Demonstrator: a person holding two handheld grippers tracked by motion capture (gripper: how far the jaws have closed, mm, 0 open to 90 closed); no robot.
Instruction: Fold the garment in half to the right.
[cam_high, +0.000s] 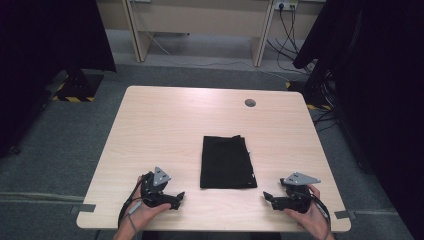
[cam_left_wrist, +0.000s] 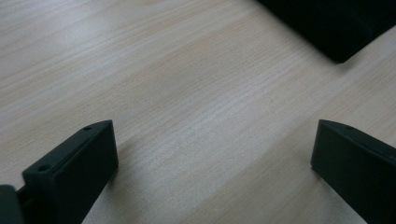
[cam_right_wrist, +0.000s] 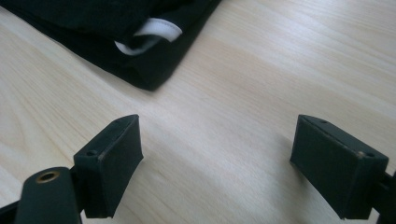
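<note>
Two grippers flank your folded black garment (cam_high: 227, 162), which lies mid-surface: the left gripper (cam_high: 176, 196) and right gripper (cam_high: 268, 197) rest near its front corners, fingers spread wide and holding nothing. You seem poised to grasp; each must close in on a corner. The white tag (cam_right_wrist: 148, 35) shows no readable writing.

left gripper (cam_high: 176, 196): black body, grey three-cornered plate on top, black cable trailing back over the wrist. right gripper (cam_high: 268, 197): same black build, same grey plate, black cable looping by the hand. in the left gripper view its jaws are showing as matte black rectangular blocks, small screw holes in the top edges. in the right gripper view the jaws are looking alike, with a brass-coloured insert sitting in a black arm at lower left. forearms are showing bare, no sleeves.
</note>
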